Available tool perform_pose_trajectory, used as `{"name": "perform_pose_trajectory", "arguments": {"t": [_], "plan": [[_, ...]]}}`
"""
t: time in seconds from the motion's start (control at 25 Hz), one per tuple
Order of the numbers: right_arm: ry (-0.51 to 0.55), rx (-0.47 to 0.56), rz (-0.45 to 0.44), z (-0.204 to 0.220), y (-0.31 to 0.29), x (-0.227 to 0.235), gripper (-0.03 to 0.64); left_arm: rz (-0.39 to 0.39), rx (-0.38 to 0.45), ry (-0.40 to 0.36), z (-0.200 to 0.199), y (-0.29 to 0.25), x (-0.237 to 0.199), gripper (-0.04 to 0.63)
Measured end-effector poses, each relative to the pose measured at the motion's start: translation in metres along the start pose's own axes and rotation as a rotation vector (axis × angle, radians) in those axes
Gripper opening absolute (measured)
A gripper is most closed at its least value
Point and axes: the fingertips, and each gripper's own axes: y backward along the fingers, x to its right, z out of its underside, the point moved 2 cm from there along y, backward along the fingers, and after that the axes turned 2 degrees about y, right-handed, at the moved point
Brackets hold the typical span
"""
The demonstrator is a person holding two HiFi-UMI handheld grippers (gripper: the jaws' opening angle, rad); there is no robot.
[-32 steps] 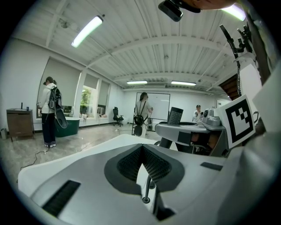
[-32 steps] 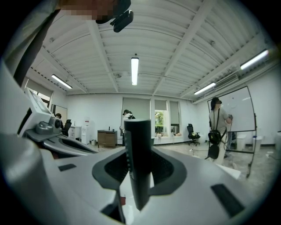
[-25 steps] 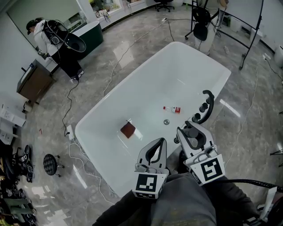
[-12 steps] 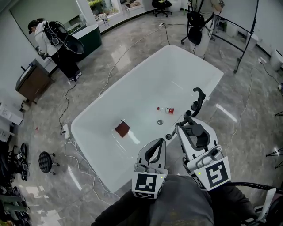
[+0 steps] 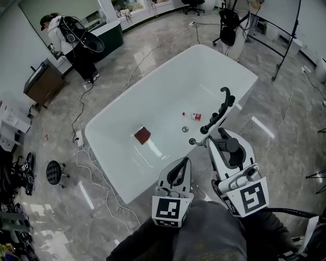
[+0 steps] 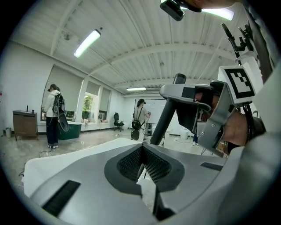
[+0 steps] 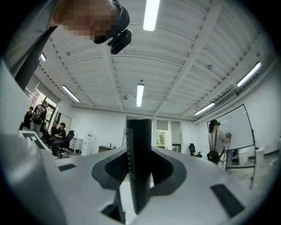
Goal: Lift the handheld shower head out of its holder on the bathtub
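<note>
Shower head (image 5: 230, 145) sits clamped in right tongs (image 5: 224, 141) over bathtub (image 5: 168, 102) rim, seemingly clear of its holder; left tongs (image 5: 182, 163) are together, empty.

Bright ceiling tubes (image 7: 150, 13), floor (image 5: 262, 126) glare, fisheye edges.

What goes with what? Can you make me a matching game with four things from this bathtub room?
Things:
1. shower head
2. red-brown square
3. black faucet
4. left tool

Where or how:
A. jaws shut, nothing in them
B. at the edge of the bathtub
C. gripped in the right tool
D. lying inside the bathtub

Pairs: 1-C, 2-D, 3-B, 4-A
</note>
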Motion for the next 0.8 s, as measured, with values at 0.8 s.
{"name": "perform_pose_trajectory", "arguments": {"t": [0.8], "plan": [[0.055, 0.009, -0.037, -0.036, 0.088, -0.045, 0.121, -0.010, -0.043, 0.027, 0.017, 0.069, 0.062, 0.003]]}}
